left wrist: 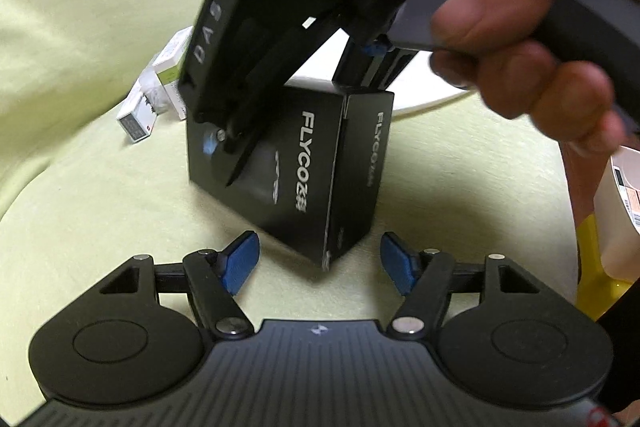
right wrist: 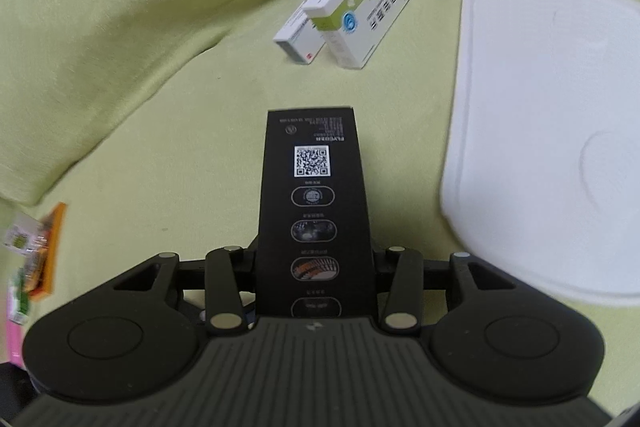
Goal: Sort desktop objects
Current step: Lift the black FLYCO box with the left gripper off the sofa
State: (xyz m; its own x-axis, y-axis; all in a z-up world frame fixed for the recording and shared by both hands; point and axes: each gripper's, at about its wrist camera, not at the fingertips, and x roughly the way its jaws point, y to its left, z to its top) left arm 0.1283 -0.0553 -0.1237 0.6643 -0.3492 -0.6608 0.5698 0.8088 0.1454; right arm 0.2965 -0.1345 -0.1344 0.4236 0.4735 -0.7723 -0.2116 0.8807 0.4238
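While right gripper [right wrist: 314, 283] clamps black box [right wrist: 314, 187], left gripper [left wrist: 320, 263] gapes.

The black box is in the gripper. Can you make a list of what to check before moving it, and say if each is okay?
1. Right gripper shut on the black box: ok.
2. Box off the green cloth: cannot tell.
3. Left gripper open, not touching the box: ok.
4. White tray has bare room: ok.
5. Small white boxes away from the path to the tray: ok.
6. Grip firm enough: cannot tell, the pads are hidden.
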